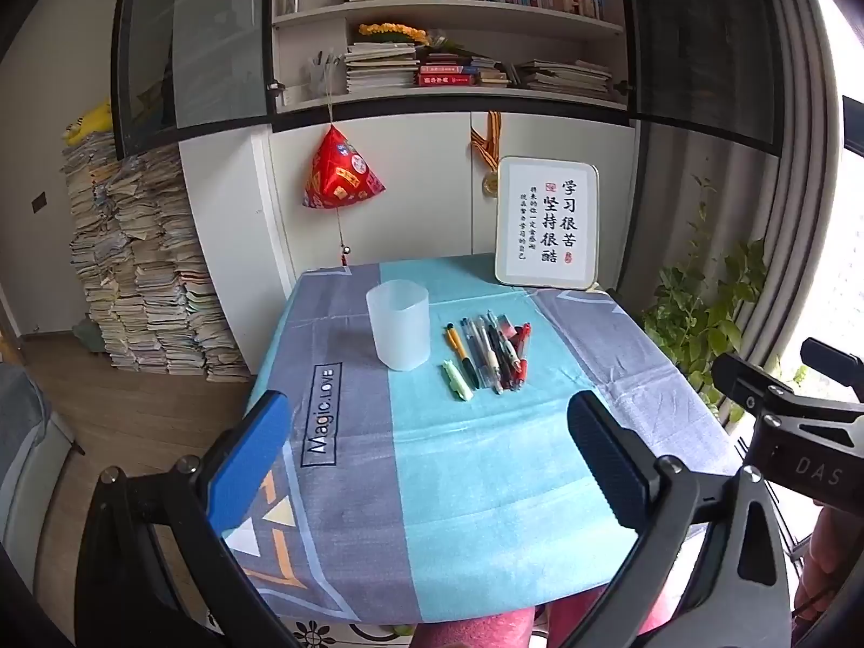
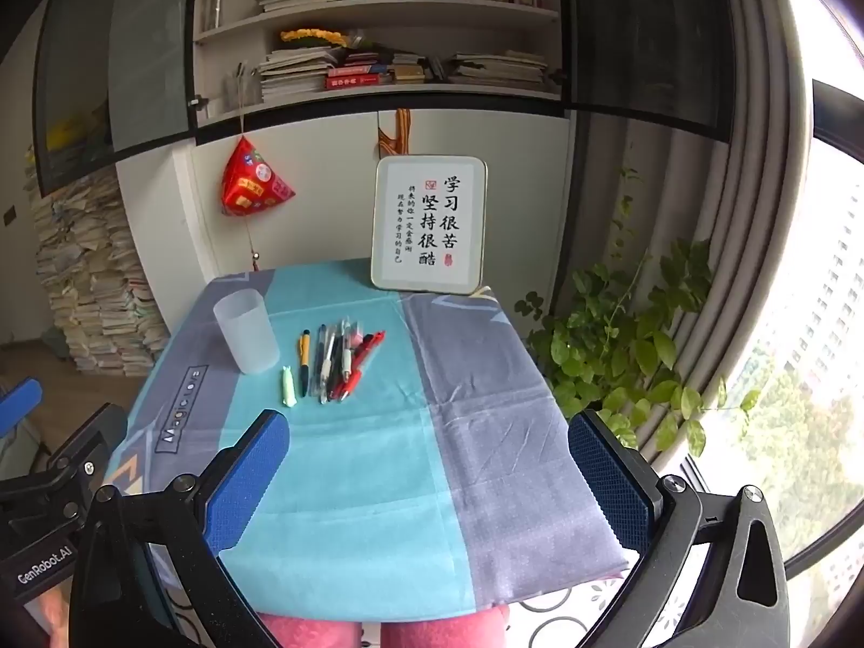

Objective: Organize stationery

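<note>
Both my left claw (image 1: 426, 451) and right claw (image 2: 429, 451) gape empty; the crowded pens (image 2: 340, 362), frame centre, may scatter, or the cup (image 2: 247, 333) tip.

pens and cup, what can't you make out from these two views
- Pens: exact count unclear in both views; they overlap and are small.
- Cup: inside hidden in both views by its frosted wall.
- Table: near edge cut off by the grippers' fingers.
</note>
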Demonstrator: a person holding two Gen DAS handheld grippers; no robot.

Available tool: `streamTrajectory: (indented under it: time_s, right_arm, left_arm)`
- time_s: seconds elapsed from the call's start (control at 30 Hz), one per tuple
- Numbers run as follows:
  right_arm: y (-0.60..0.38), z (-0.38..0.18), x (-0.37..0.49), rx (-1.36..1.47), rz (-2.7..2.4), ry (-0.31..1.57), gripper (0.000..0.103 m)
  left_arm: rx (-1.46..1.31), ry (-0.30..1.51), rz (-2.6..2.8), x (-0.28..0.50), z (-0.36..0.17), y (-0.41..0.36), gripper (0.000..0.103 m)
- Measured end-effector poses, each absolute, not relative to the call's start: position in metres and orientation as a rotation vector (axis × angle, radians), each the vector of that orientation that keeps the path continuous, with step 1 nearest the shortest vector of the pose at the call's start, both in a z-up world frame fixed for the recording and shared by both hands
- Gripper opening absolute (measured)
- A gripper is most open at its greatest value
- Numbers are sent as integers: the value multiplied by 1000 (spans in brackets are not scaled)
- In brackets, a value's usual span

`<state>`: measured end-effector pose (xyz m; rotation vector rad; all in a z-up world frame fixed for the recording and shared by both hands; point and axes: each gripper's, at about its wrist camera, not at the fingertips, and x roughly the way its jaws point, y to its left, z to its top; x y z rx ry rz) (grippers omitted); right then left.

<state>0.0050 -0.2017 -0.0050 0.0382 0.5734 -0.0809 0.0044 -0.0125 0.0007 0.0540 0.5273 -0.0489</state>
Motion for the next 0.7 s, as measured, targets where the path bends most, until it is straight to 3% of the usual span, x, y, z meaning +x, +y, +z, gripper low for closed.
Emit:
streamTrajectory:
  time_s: [0.7]
  right_arm:
    - [-201,-12,12,43,-78,591,103]
  left_arm:
    - [52,559,-40,10,-8,-9,102]
